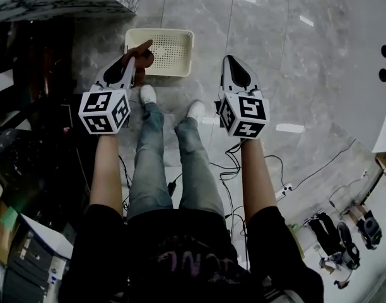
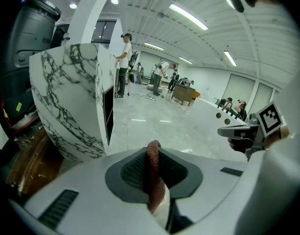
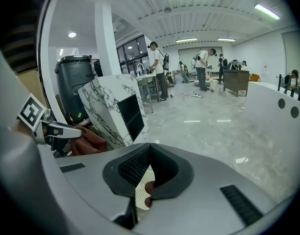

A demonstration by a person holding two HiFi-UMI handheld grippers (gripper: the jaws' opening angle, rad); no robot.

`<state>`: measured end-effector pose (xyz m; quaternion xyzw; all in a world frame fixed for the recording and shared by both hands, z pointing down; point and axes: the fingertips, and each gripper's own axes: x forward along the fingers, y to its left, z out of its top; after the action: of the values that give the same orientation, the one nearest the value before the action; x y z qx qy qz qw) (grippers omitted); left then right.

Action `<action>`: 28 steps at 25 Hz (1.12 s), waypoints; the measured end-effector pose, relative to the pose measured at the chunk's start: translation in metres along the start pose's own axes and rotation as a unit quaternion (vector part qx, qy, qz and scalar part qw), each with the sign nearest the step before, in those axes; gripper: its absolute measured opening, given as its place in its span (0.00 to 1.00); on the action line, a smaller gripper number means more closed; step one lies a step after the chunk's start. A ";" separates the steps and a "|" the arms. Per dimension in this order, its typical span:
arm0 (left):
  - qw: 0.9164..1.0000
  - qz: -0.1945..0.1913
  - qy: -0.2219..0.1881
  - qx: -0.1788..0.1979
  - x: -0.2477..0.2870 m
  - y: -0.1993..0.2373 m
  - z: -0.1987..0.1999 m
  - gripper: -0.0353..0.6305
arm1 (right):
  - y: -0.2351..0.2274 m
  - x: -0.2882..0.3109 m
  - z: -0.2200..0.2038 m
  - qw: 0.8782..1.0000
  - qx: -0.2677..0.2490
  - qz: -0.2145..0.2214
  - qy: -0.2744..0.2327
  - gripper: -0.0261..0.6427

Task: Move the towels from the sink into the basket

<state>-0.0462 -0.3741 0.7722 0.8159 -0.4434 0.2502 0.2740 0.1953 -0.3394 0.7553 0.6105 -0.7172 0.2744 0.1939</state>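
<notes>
Left gripper's [image 1: 130, 60] jaws, nearly closed, pinch a rust-brown terry towel [image 2: 152, 173] over the 9 o'clock edge of the cream perforated plastic basket [image 1: 174, 49] on the grey floor [image 1: 294, 74]. Right gripper's [image 1: 231, 60] jaws, at the basket's 3 o'clock, meet empty.

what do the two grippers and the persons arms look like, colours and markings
The left gripper and right gripper have pale grey tapered shells with dark textured pads inside the jaws. Each carries a white cube printed with black square markers. The person wears a black short-sleeved top, leaving the forearms bare. No cable shows on either gripper.
</notes>
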 end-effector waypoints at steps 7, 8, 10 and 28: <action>1.000 0.008 0.002 -0.017 0.069 0.043 -0.073 0.14 | -0.009 0.072 -0.072 1.000 -0.002 0.003 0.010 0.06; 1.000 0.008 0.004 -0.018 0.079 0.051 -0.086 0.14 | -0.008 0.082 -0.083 1.000 -0.002 0.003 0.010 0.06; 1.000 0.008 0.006 -0.022 0.098 0.065 -0.110 0.14 | -0.007 0.103 -0.107 1.000 -0.002 0.003 0.013 0.06; 0.999 -0.007 0.050 0.002 0.260 0.125 -0.273 0.15 | -0.049 0.242 -0.271 0.999 -0.016 -0.003 0.045 0.06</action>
<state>-0.0732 -0.4014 1.1674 0.8061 -0.4226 0.2897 0.2960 0.1852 -0.3595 1.1211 0.5963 -0.7104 0.2898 0.2362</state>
